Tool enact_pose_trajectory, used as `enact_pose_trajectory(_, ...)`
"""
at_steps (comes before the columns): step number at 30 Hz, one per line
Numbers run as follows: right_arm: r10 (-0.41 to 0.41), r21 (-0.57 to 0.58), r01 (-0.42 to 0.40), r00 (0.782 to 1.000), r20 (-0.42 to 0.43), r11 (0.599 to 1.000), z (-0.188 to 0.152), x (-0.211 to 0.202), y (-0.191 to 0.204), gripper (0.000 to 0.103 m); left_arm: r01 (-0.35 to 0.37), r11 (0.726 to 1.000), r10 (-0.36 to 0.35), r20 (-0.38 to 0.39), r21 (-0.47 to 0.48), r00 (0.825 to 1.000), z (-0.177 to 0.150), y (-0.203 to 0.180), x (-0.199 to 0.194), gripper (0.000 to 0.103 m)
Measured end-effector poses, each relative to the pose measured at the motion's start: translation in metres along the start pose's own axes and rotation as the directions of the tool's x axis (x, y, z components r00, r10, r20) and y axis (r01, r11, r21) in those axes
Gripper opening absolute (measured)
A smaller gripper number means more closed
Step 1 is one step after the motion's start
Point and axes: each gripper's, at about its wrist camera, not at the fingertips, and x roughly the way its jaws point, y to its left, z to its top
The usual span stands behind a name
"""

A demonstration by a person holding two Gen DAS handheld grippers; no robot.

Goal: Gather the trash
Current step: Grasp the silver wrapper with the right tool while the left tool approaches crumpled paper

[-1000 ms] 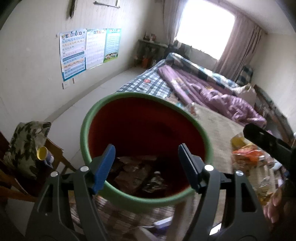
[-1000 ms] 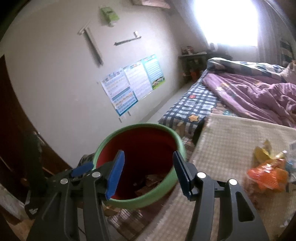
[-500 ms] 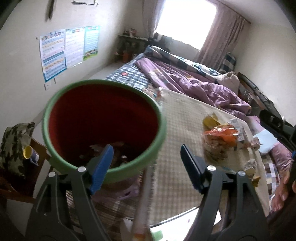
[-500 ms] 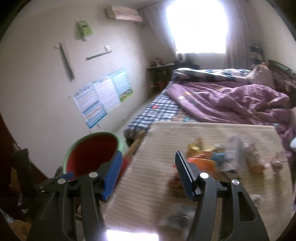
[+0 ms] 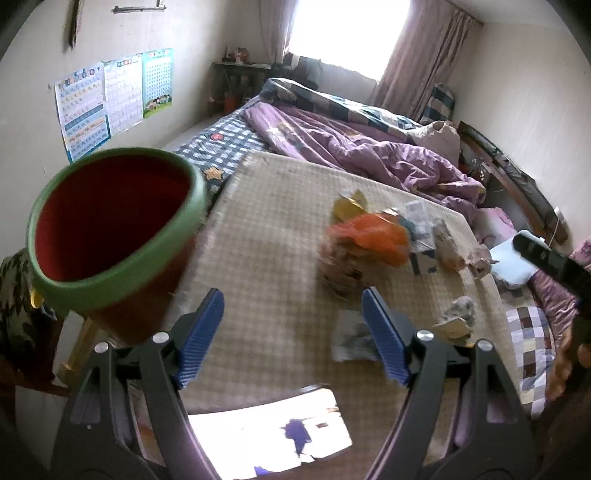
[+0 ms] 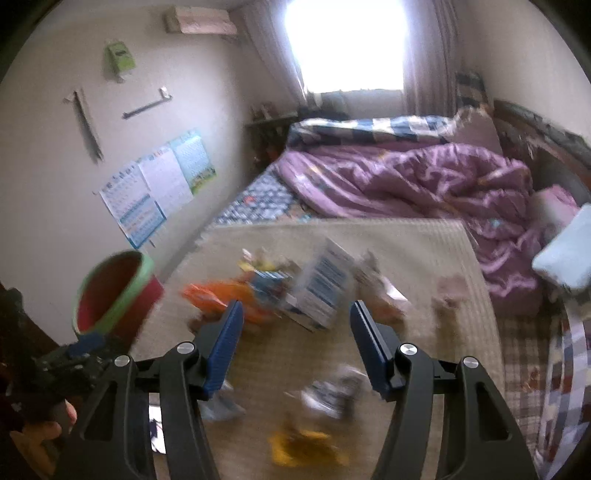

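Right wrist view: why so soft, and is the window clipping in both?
Right wrist: motion blur smears the trash pile and bin; the jaws stay sharp. Left wrist: milder blur on the orange wrapper. The window blows out white in both; fisheye bends the walls.

Left wrist view looked forward and down along left gripper (image 5: 291,332) over beige mat (image 5: 273,229) on bed, close above mat's near edge; bin (image 5: 110,221) at mat's left edge filled frame's left. Right wrist view looked same way along right gripper (image 6: 295,343), set further right, blurred. Both shared mat (image 6: 424,251), trash pile (image 5: 369,240) (image 6: 295,291), bin (image 6: 114,291), wall posters (image 5: 110,99) (image 6: 159,184), window (image 5: 351,33) (image 6: 347,40).
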Motion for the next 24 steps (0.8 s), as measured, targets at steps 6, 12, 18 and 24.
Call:
enact_pose_trajectory(6, 0.039, 0.031, -0.035, 0.991, -0.124, 0.999, -0.029, 0.011, -0.042, 0.059, -0.009, 1.0, 0.009, -0.033, -0.015, 0.999, -0.013, -0.039, 0.01, 0.075)
enact_pose_trajectory(12, 0.125, 0.069, -0.111, 0.959, -0.256, 0.991, -0.054, 0.031, -0.05, 0.059, -0.023, 0.998, 0.02, -0.066, -0.051, 0.998, -0.021, -0.067, 0.024, 0.075)
enact_pose_trajectory(18, 0.215, 0.128, -0.184, 0.929, -0.301, 0.974, -0.049, 0.056, -0.052, 0.059, -0.042, 0.998, 0.038, -0.079, -0.046, 0.996, -0.027, -0.086, 0.03, 0.076)
enact_pose_trajectory(24, 0.234, 0.165, -0.187, 0.91, -0.342, 0.968, -0.048, 0.072, -0.059, 0.056, -0.093, 0.994, 0.084, -0.121, -0.064, 0.989, -0.03, -0.085, 0.039, 0.081)
